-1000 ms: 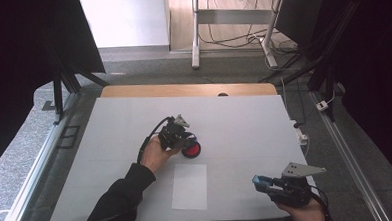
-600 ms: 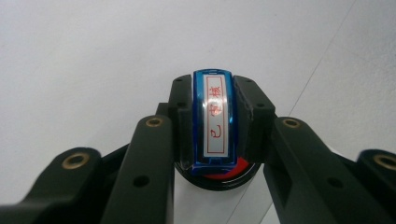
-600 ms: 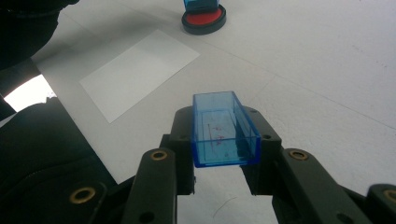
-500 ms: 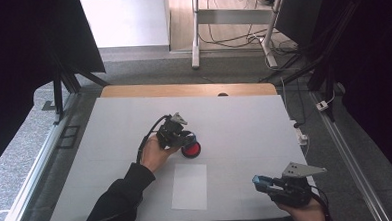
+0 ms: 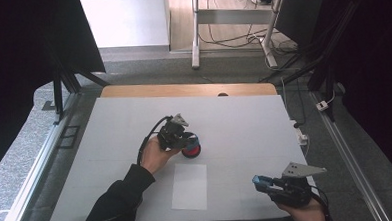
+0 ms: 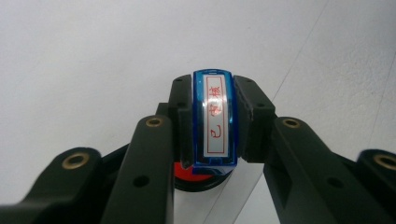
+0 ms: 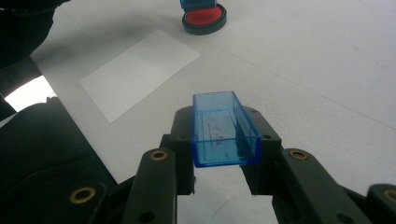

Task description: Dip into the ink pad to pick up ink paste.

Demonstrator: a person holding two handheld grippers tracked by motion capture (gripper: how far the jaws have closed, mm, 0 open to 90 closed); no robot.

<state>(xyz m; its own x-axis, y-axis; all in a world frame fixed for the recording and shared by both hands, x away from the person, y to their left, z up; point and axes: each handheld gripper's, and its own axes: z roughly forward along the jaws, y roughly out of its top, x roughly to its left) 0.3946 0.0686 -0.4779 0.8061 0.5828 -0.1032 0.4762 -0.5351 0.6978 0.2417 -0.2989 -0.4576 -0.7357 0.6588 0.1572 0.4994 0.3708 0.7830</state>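
My left gripper (image 5: 186,139) is shut on a blue stamp (image 6: 214,119) that carries a white label with red characters. The stamp's lower end sits on or just above a round red ink pad (image 5: 191,151) in a black case (image 6: 201,176) at the table's middle. A white sheet of paper (image 5: 189,186) lies just in front of the pad. Near the front right edge my right gripper (image 5: 260,181) is shut on the clear blue stamp cap (image 7: 224,128), held off the table with its open side up. The pad (image 7: 204,18) and paper (image 7: 140,72) lie beyond the cap.
The white table top (image 5: 249,123) has a wooden strip (image 5: 188,90) along its far edge. Metal rails (image 5: 351,159) run down both sides. A small white box with a cable (image 5: 301,137) sits at the right edge. A dark sleeve (image 7: 42,154) lies left of the right gripper.
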